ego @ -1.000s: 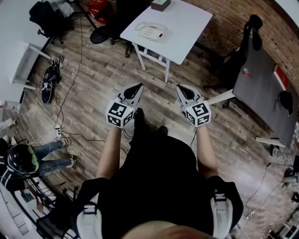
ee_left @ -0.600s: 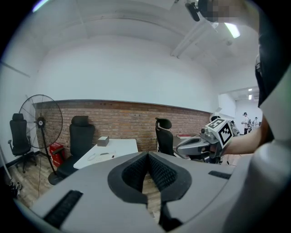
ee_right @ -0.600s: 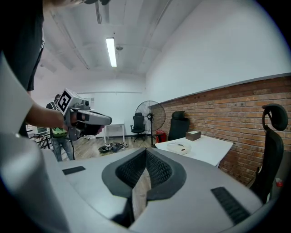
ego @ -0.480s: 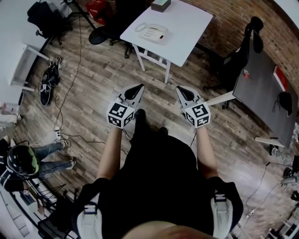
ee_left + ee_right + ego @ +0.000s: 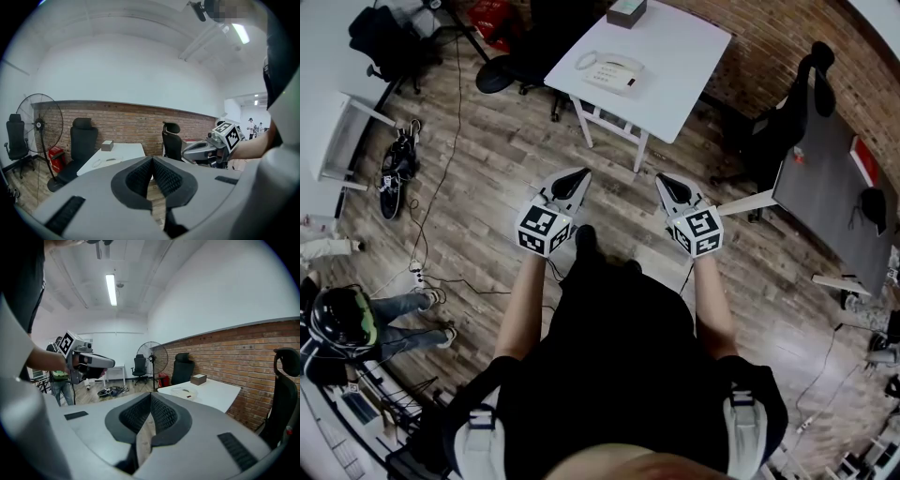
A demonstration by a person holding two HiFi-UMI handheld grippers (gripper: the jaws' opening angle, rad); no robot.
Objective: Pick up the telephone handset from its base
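Observation:
The white telephone [image 5: 610, 70] lies on a small white table [image 5: 684, 47] at the top of the head view, its handset resting on the base. Both grippers are held out over the wooden floor, well short of the table. My left gripper [image 5: 578, 174] is shut with nothing between its pads. My right gripper [image 5: 664, 178] is shut and empty too. In the left gripper view the telephone [image 5: 104, 162] shows small beyond the shut left gripper [image 5: 151, 161]. In the right gripper view the telephone [image 5: 185, 392] lies far beyond the right gripper [image 5: 151, 399].
A small box [image 5: 625, 11] sits at the table's far end. Black office chairs [image 5: 511, 66] stand behind it, and another chair [image 5: 787, 108] stands by a grey desk [image 5: 830, 178] on the right. Cables [image 5: 431, 202] and shoes [image 5: 397, 169] lie on the floor left, near a crouching person [image 5: 356, 323].
The table and telephone have slid slightly down and right in the head view as the person steps toward them. Both grippers keep the same shut pose ahead of the body.

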